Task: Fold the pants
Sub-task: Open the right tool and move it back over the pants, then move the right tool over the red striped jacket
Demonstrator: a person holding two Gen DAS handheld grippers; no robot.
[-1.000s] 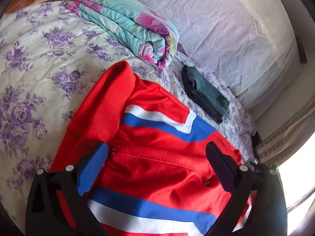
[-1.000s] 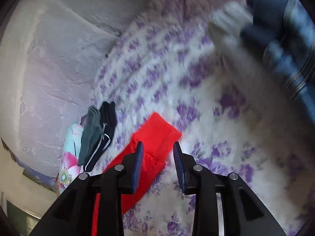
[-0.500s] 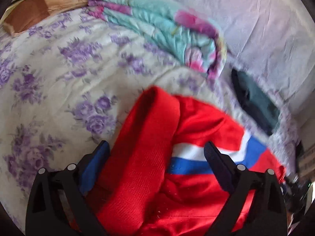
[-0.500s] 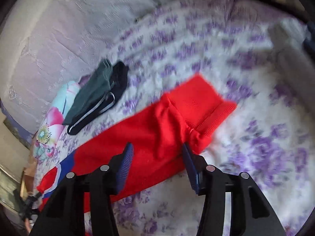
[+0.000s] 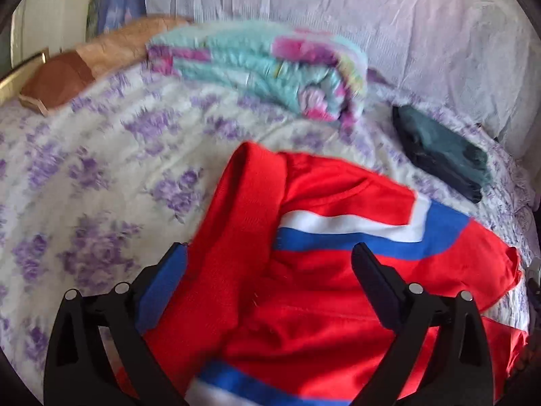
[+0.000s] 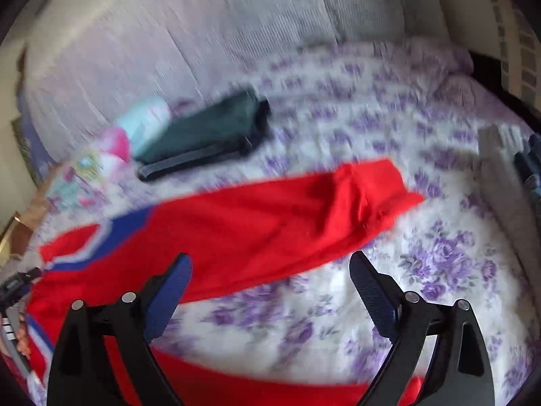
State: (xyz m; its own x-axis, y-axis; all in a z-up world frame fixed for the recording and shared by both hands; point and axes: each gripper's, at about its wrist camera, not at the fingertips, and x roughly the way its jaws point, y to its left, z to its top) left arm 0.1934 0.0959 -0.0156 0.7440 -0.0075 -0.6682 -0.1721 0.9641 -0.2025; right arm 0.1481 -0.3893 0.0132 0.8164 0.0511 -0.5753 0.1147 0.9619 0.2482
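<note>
Red pants (image 5: 338,304) with blue and white stripes lie spread on the floral bed sheet (image 5: 84,203). Left hand-held gripper (image 5: 270,274) hovers over the striped part, jaws wide apart, gripping nothing. Right hand-held gripper (image 6: 270,277), equally wide and empty, is poised above a red leg (image 6: 270,223).

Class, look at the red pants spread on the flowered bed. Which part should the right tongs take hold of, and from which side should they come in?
Probably the cuff end of the upper leg of the red pants. It lies bunched and slightly raised on the bedspread, giving an edge to pinch. The open right tongs could come in from the near side, over bare bedspread, one finger above and one below the cuff.
</note>
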